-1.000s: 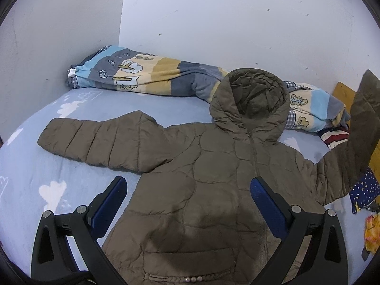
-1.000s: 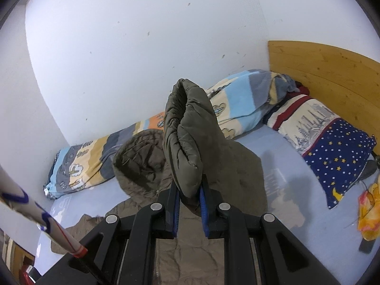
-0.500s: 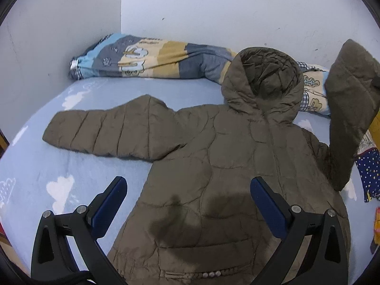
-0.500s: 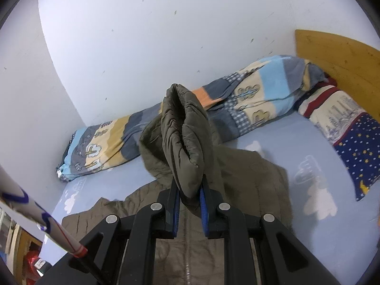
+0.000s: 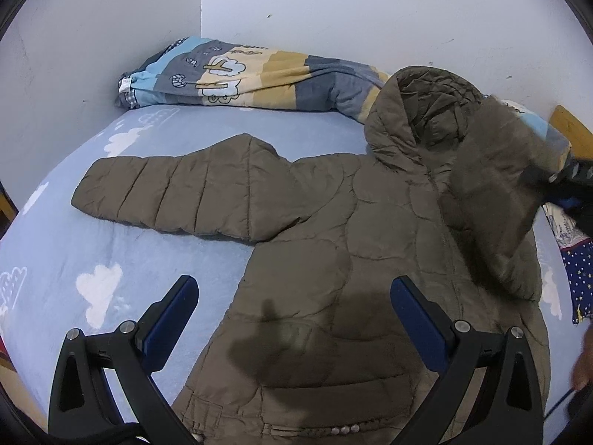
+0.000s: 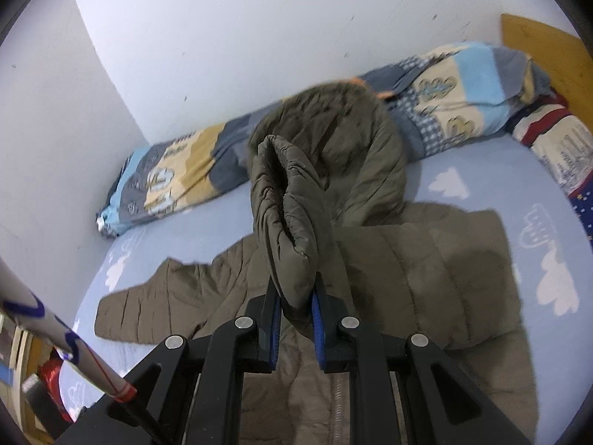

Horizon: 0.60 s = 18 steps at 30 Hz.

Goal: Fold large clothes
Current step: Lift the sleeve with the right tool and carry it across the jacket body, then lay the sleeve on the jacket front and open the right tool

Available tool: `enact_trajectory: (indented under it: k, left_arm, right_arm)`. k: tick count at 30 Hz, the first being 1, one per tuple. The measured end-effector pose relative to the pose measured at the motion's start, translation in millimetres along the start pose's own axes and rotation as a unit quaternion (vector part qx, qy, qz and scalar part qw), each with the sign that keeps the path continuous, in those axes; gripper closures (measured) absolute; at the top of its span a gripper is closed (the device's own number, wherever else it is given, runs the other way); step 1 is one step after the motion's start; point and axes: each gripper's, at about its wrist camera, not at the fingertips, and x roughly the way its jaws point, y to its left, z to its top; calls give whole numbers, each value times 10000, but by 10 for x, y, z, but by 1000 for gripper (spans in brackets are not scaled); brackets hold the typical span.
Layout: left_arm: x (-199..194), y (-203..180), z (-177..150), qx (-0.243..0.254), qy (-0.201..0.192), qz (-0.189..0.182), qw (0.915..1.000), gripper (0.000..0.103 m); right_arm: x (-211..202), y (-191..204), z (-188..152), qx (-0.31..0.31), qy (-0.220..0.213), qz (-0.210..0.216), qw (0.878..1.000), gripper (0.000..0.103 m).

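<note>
Olive jacket (image 5: 333, 259) sleeve cuff (image 6: 292, 222) clamped in downward-tilted right claw (image 6: 294, 319); left claw (image 5: 292, 319) spread wide, empty, above hem.

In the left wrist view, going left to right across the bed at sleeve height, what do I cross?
Cloud-print sheet → flat sleeve → jacket body → lifted sleeve pinched by the right gripper → starry pillow.

Olive quilted hooded jacket (image 5: 333, 259) lies front-up at frame centre; right-side sleeve (image 6: 285, 222) lifted across its chest.
</note>
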Motion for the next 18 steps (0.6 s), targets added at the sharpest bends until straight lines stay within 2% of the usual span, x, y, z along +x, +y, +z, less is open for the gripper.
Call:
enact_trajectory:
  k: [8,18]
  left_arm:
    - [68,9,-2,32,78,77,9999,0]
    - [157,-6,-15,69,143,211,9997,0]
  right_arm:
    - [563,102,-323,-128,412,80,9990,87]
    - [939,169,-594,-157,733,444,9962,87]
